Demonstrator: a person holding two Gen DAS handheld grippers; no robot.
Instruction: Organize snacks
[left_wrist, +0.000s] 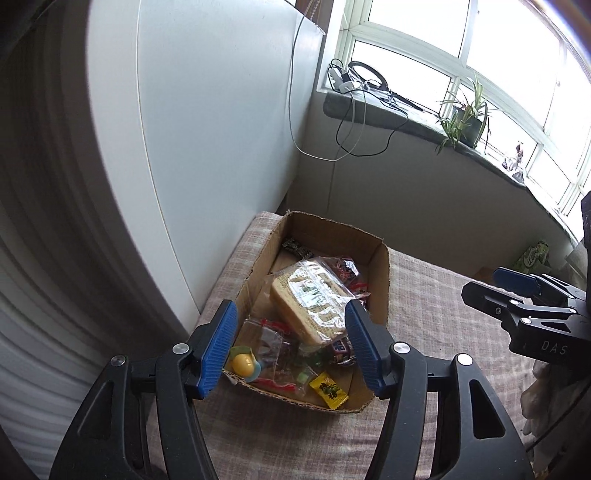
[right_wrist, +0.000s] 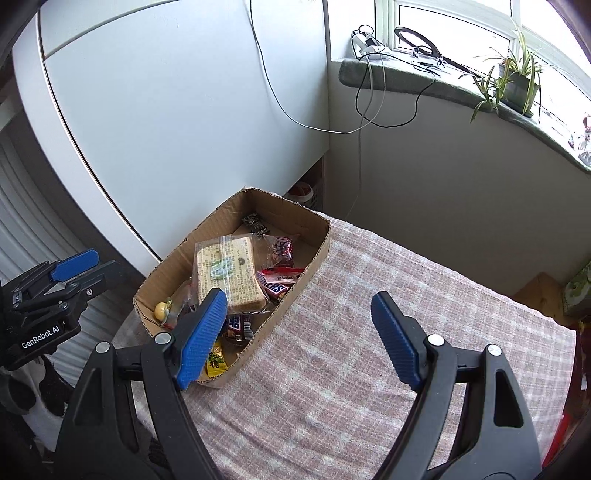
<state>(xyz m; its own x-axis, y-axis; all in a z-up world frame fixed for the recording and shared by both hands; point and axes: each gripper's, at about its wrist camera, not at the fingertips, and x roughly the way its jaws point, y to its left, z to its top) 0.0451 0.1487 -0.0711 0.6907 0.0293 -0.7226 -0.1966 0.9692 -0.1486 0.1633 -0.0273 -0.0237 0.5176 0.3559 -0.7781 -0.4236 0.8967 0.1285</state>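
Note:
A low cardboard box (left_wrist: 382, 280) (right_wrist: 221, 221) sits at the left end of a checked cloth (right_wrist: 369, 332). In it lie a clear-wrapped block of crackers (left_wrist: 310, 302) (right_wrist: 225, 269), a Snickers bar (right_wrist: 275, 286), a yellow packet (left_wrist: 328, 391) (right_wrist: 216, 360), a yellow ball sweet (left_wrist: 242, 363) (right_wrist: 161, 310) and a dark packet (left_wrist: 297, 247) (right_wrist: 255, 223). My left gripper (left_wrist: 290, 314) hovers open above the box's near end, nothing between its blue pads. My right gripper (right_wrist: 299, 299) is open over the box's right wall and the cloth, holding nothing.
A white cabinet (left_wrist: 184, 147) stands close behind the box on the left. Behind it is a grey windowsill (right_wrist: 406, 77) with hanging cables, a ring light and a potted plant (right_wrist: 513, 85). A green package (right_wrist: 578, 291) sits at the far right edge.

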